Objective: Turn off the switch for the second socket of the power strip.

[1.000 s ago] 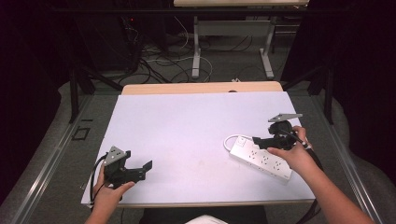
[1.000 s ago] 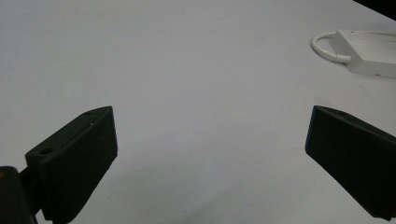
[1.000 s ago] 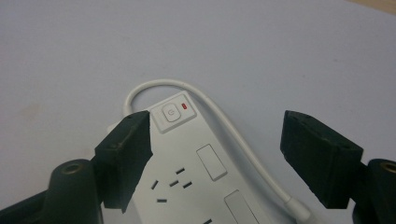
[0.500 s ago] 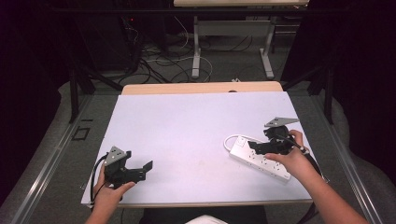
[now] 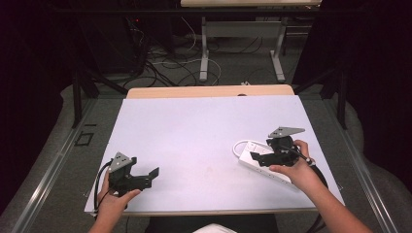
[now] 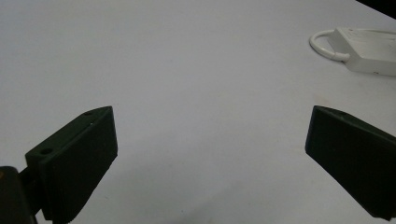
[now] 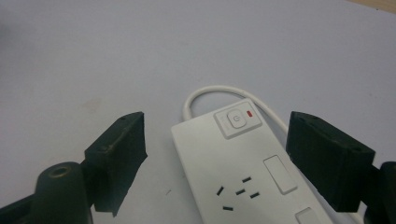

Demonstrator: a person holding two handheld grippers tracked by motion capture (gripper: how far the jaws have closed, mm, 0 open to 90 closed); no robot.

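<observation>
While dark curtains ring the room, the white table (image 5: 194,131) carries a power strip (image 5: 265,164) at four o'clock; both grippers' jaws gape wide, empty

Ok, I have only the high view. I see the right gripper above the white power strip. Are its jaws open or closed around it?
Observer: Open. In the right gripper view the right gripper has one jaw on each side of the power strip, not touching it.
Operator: Which part is between the jaws?
Observer: The end with the switch button and a small red mark beside it.
Operator: And the left gripper?
Observer: The left gripper is open too, over bare white table.
</observation>
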